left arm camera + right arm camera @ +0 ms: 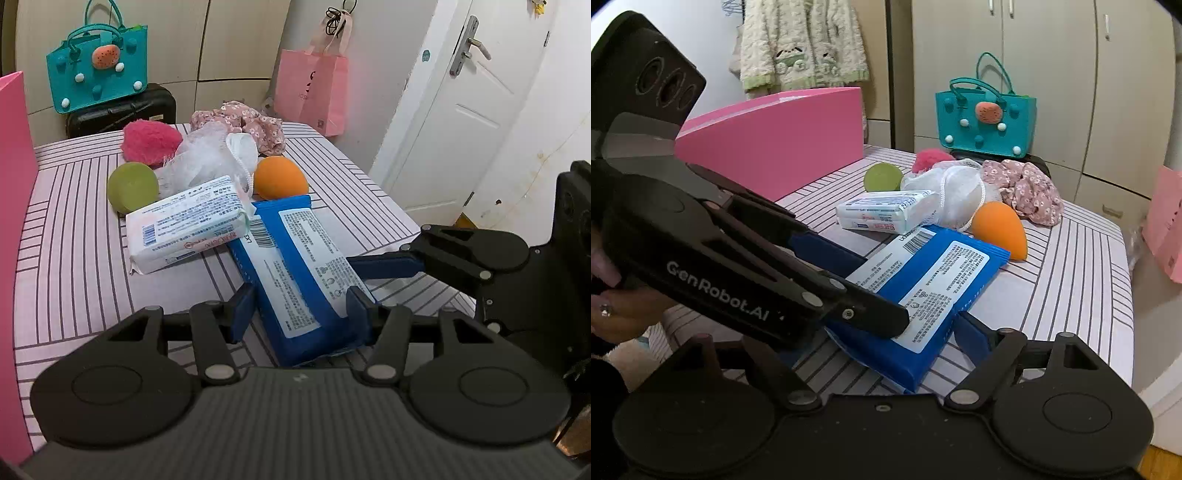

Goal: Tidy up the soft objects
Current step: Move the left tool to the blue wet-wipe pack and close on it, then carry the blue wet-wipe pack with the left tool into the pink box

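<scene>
The blue wipes pack (295,273) is clamped at its near end by the left hand-held gripper (301,310), the right hand-held gripper (923,332) bracketing it apparently closed; lifted level, its sag is limited.

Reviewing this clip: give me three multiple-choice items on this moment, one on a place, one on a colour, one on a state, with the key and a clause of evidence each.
1. Where does the white tissue pack lie?
A. In the teal bag
B. On the striped table, its corner over the blue wipes pack
C. In the pink box

2. What colour is the egg-shaped sponge beside the mesh pouf?
A. Orange
B. Purple
C. Black

3. What does the left claw do?
A. Hangs empty above the table
B. Grips the green ball
C. Straddles the blue wipes pack

Key: 1 B, its corner overlaps the pack's barcode end; 2 A, plainly orange in both views; 3 C, one finger each side of the pack.
</scene>
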Motion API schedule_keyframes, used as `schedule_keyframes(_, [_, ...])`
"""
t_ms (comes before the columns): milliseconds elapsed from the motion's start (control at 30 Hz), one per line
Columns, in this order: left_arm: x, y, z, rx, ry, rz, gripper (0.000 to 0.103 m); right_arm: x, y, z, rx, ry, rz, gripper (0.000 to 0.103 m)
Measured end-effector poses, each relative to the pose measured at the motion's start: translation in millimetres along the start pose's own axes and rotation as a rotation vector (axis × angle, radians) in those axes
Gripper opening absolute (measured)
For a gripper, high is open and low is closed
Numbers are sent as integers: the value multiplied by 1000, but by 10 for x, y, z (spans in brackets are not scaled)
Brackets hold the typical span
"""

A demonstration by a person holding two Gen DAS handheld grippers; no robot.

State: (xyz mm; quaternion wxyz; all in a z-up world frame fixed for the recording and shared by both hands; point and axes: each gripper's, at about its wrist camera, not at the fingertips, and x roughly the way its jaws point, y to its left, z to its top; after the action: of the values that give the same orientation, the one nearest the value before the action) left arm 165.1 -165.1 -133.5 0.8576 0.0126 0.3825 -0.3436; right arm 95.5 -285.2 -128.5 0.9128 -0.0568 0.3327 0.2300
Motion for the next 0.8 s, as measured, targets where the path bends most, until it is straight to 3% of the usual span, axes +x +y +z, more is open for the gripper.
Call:
schedule_keyframes(233, [-41, 13, -28, -26, -5, -36, 53, -83, 116, -73, 20, -32, -42, 72])
schedule_keyframes(800, [-241, -226, -132, 5, 24, -74, 53, -328, 340, -169, 42, -30, -59, 67])
